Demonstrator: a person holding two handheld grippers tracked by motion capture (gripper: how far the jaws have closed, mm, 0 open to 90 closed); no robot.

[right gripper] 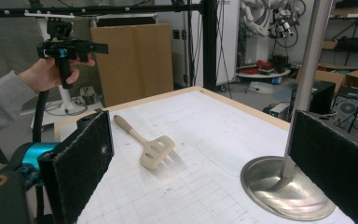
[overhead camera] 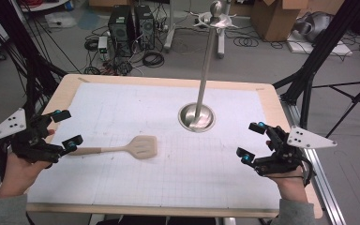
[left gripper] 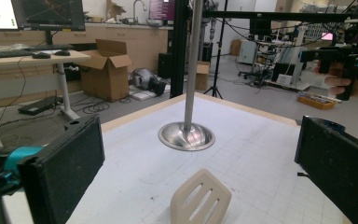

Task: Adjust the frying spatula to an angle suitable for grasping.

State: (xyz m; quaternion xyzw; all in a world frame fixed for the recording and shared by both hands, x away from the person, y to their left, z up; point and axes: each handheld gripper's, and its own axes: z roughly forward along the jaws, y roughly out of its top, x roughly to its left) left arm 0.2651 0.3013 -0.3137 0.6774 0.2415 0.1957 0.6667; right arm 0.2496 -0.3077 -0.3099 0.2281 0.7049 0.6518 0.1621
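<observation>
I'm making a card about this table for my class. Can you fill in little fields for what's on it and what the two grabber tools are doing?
Table: wooden-edged table with a white grid sheet
Main thing: cream slotted spatula, lying flat, handle pointing to the left gripper
Other thing: metal stand, round base, tall upright pole
Left gripper: jaws open, beside the handle end, not gripping it
Right gripper: jaws open, holding nothing, at the table's right side
Spatula and stand: apart, not touching

text: none legible | labels: none | numbers: none
</observation>
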